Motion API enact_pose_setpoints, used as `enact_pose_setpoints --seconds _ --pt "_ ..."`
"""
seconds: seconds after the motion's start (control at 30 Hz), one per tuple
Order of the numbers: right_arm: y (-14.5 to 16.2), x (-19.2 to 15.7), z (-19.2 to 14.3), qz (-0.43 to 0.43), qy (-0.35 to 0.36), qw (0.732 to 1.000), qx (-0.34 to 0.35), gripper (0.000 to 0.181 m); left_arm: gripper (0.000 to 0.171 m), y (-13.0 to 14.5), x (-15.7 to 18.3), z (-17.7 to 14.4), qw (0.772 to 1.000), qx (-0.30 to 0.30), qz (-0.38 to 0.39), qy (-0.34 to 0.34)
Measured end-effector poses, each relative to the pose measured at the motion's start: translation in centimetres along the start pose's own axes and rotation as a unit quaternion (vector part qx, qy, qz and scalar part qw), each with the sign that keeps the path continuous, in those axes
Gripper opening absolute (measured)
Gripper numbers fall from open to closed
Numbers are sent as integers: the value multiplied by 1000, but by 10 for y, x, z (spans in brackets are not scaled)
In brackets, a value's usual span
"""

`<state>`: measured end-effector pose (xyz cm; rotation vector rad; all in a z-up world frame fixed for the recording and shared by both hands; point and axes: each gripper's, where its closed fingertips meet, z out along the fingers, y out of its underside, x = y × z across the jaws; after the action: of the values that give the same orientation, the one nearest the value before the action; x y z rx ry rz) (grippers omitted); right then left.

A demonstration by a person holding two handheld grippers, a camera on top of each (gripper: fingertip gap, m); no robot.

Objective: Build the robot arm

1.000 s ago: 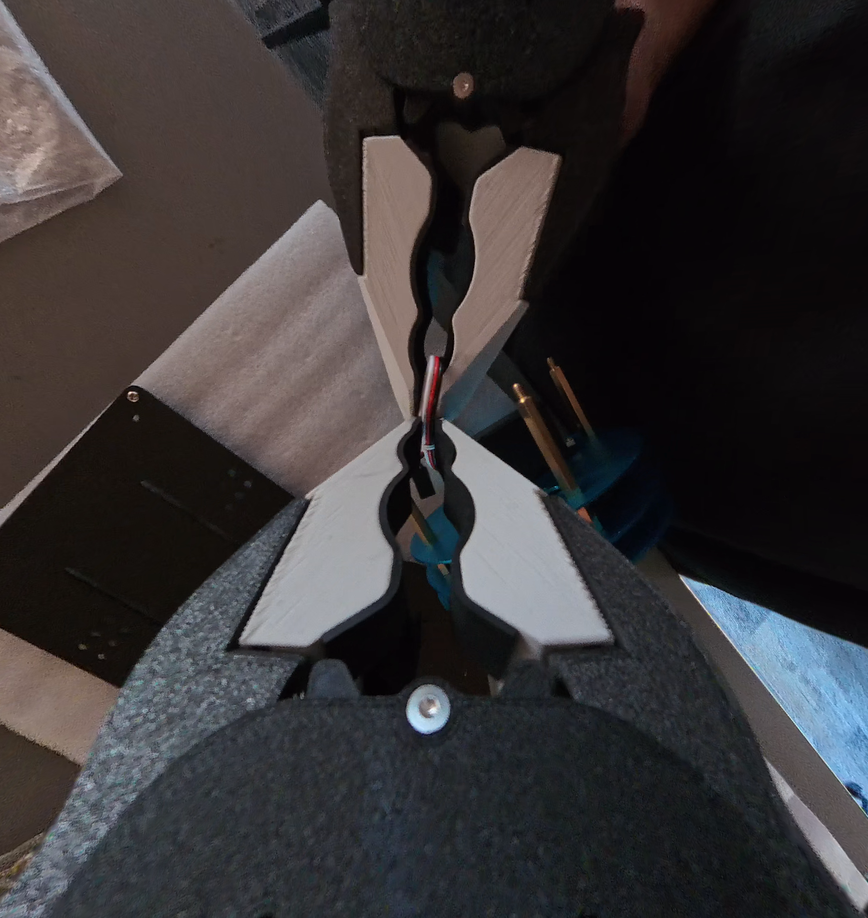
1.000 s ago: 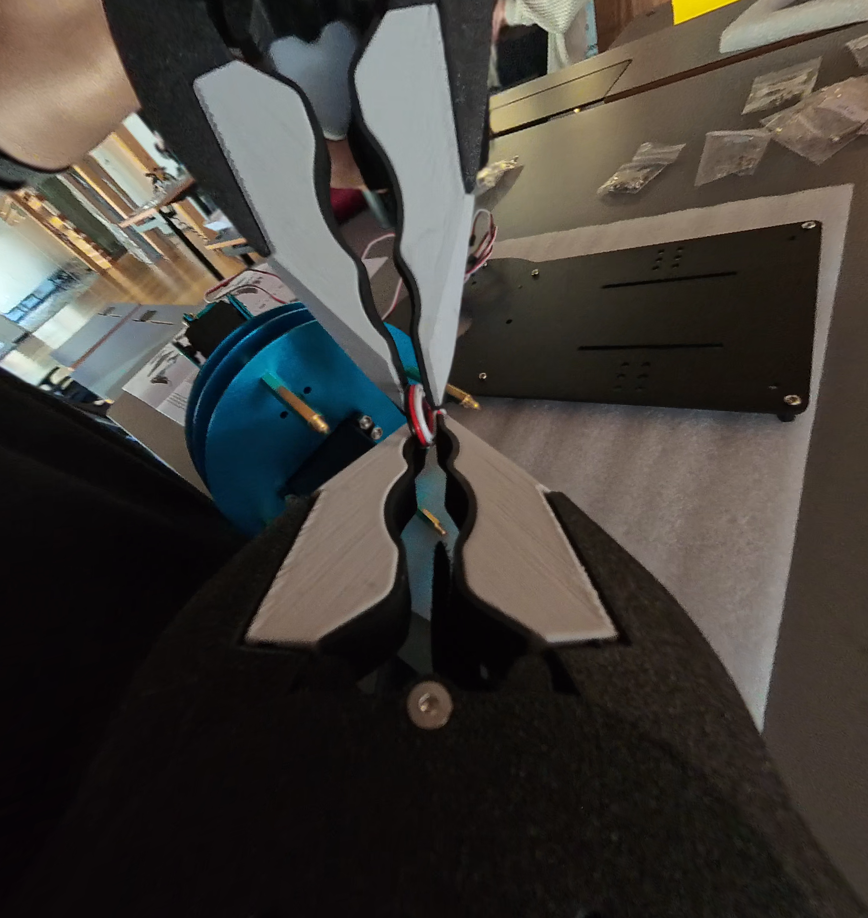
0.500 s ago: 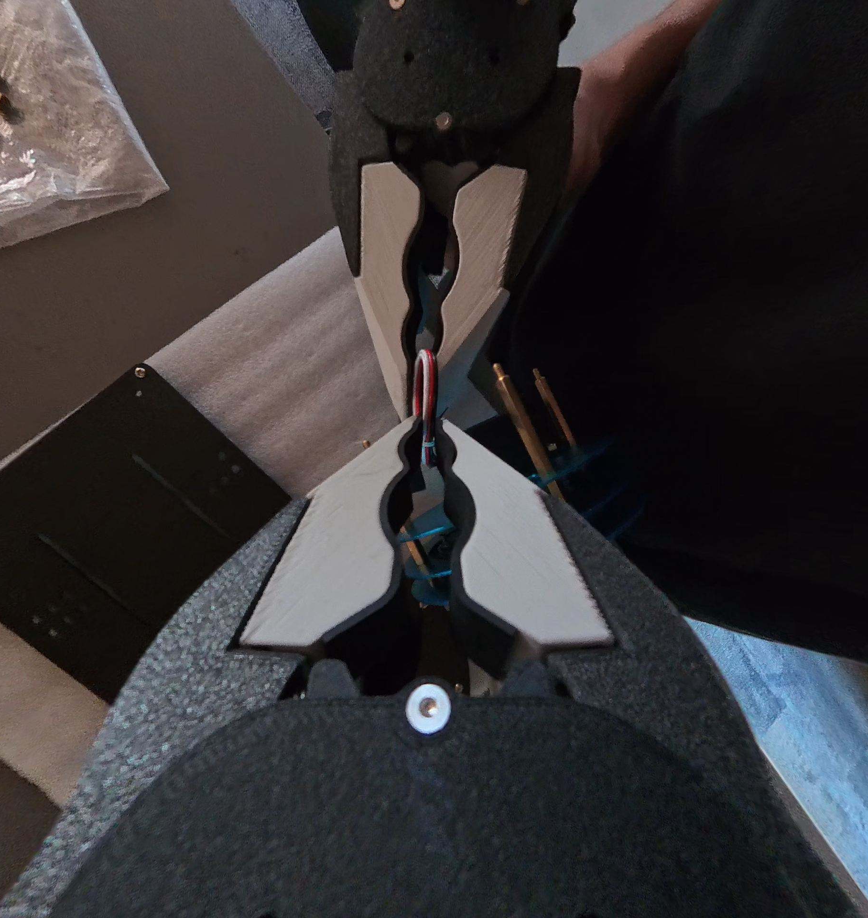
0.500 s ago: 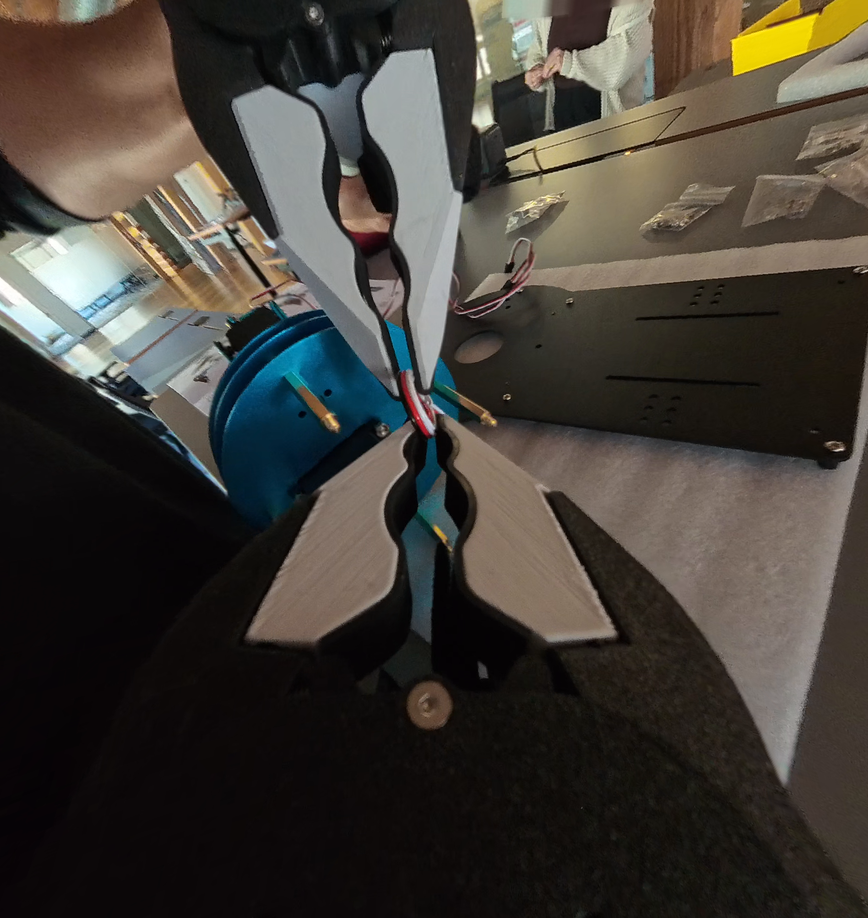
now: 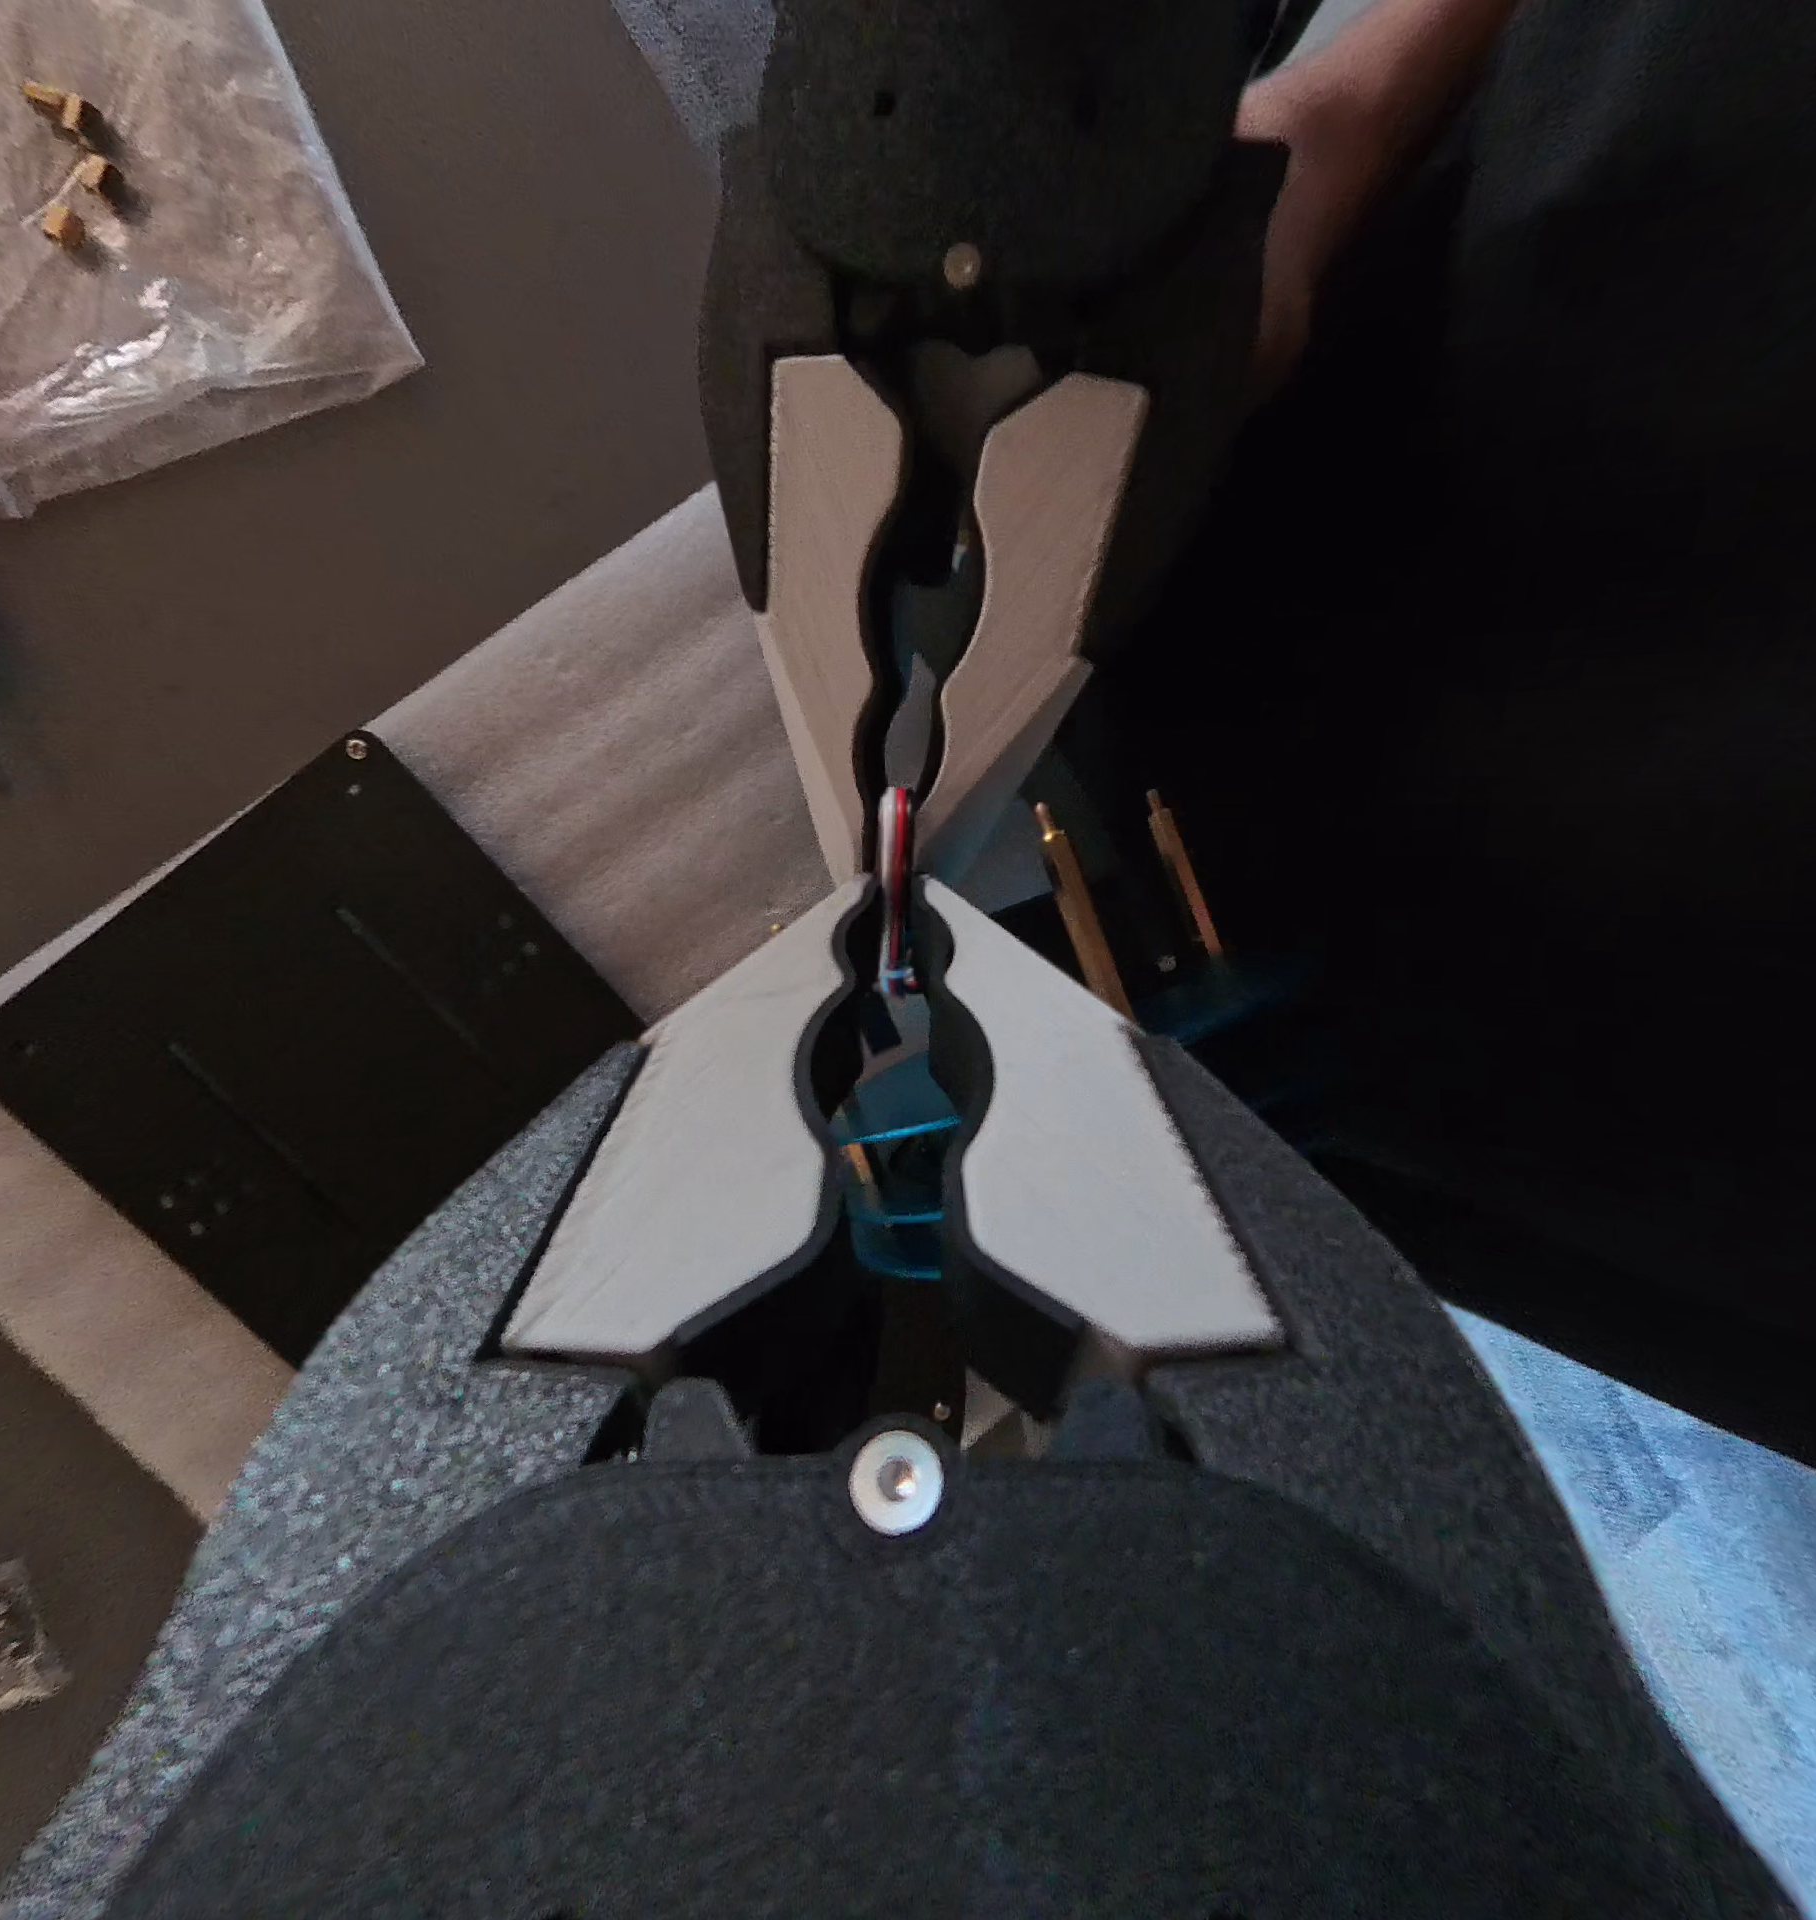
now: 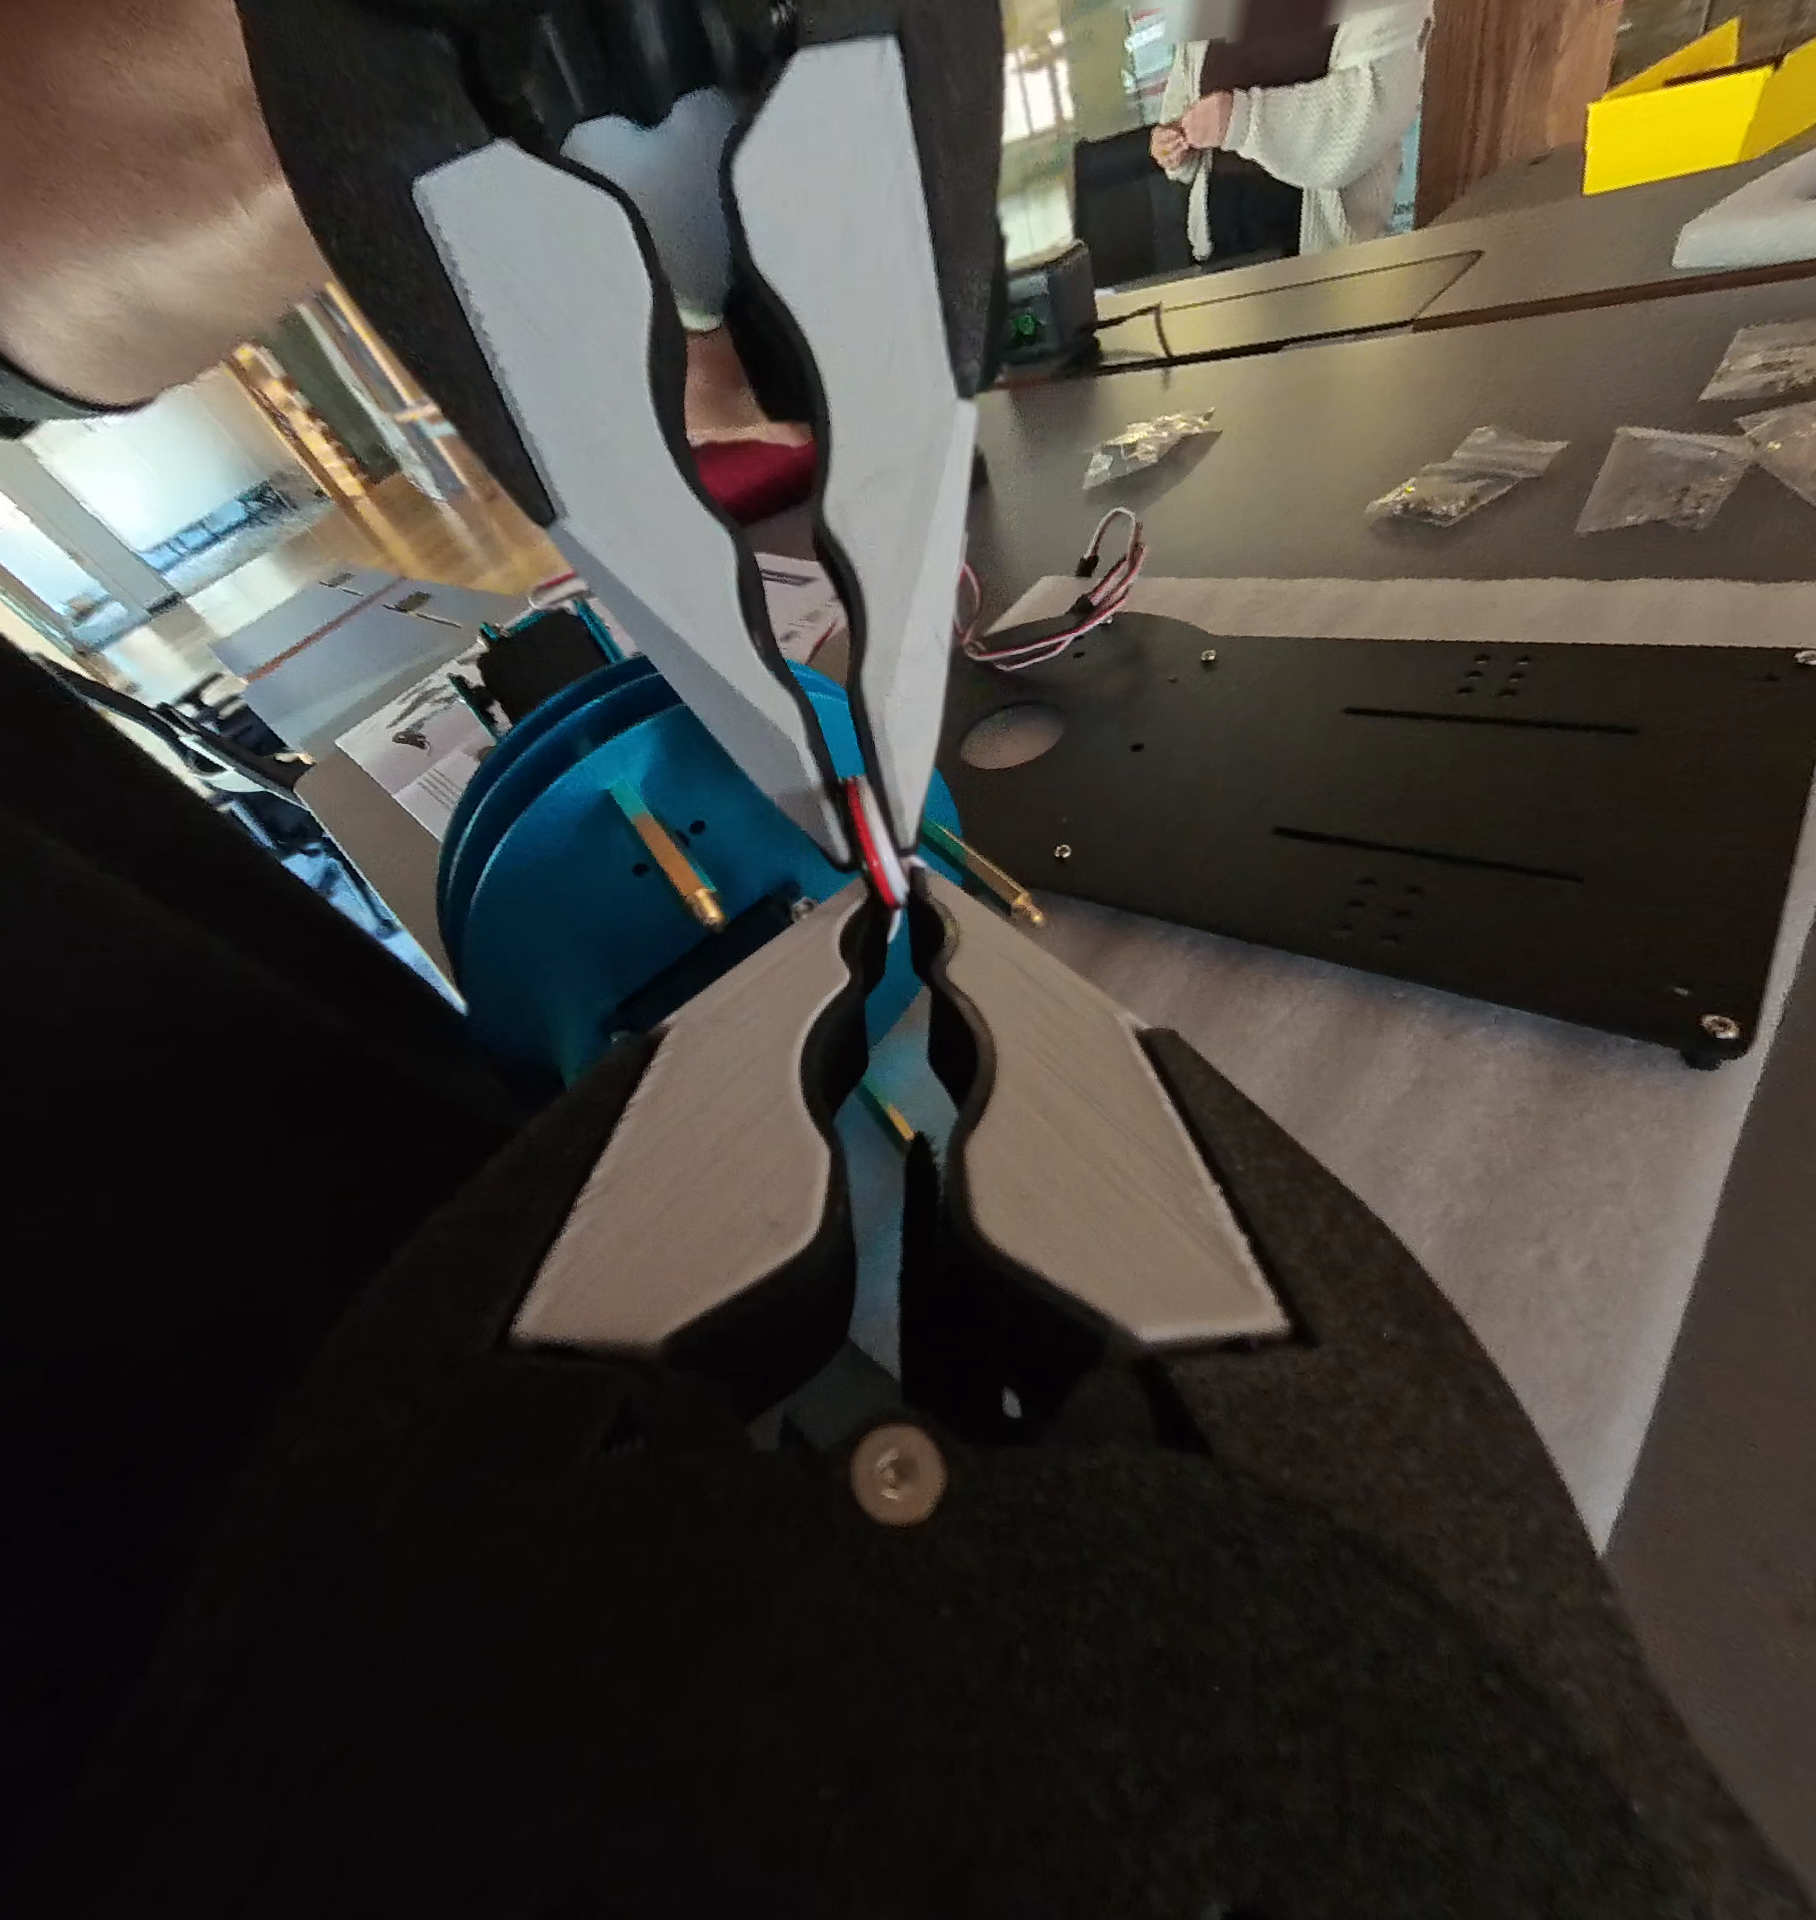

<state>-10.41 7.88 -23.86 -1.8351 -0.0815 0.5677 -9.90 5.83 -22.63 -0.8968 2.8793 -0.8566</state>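
My left gripper (image 5: 893, 888) and my right gripper (image 6: 899, 899) meet tip to tip. Both are shut on the same thin red, white and black cable (image 5: 896, 847), which also shows in the right wrist view (image 6: 873, 842). In the left wrist view the right gripper (image 5: 899, 816) comes in from above. In the right wrist view the left gripper (image 6: 862, 826) does the same. A small black connector (image 5: 876, 1029) hangs behind the left tips. Just below the grippers stands a blue disc assembly (image 6: 571, 914) with brass standoffs (image 6: 675, 862) sticking out.
A black metal plate (image 6: 1403, 810) lies on a white foam mat (image 6: 1351, 1122) on the dark table. A second loose cable (image 6: 1101, 592) lies by the plate's far end. Small plastic bags of parts (image 6: 1465, 478) lie beyond, and one (image 5: 104, 260) shows in the left view. A person (image 6: 1278, 114) stands far back. Both grippers' tips are close together, under 4 cm apart.
Both grippers have kept their hold on the cable, tips together. They have shifted a little, so the plate and bags have moved in the views.
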Motion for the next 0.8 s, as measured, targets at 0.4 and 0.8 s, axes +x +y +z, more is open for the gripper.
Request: enact_pose_setpoints --seconds 0.4,0.8 --pt "-4 -4 7 -32 -84 996 14 12 3 14 -1 -16 994 55 -91 -11" --pt "-10 -11 8 -48 -128 991 2 5 3 15 6 -17 995 51 -84 -17"
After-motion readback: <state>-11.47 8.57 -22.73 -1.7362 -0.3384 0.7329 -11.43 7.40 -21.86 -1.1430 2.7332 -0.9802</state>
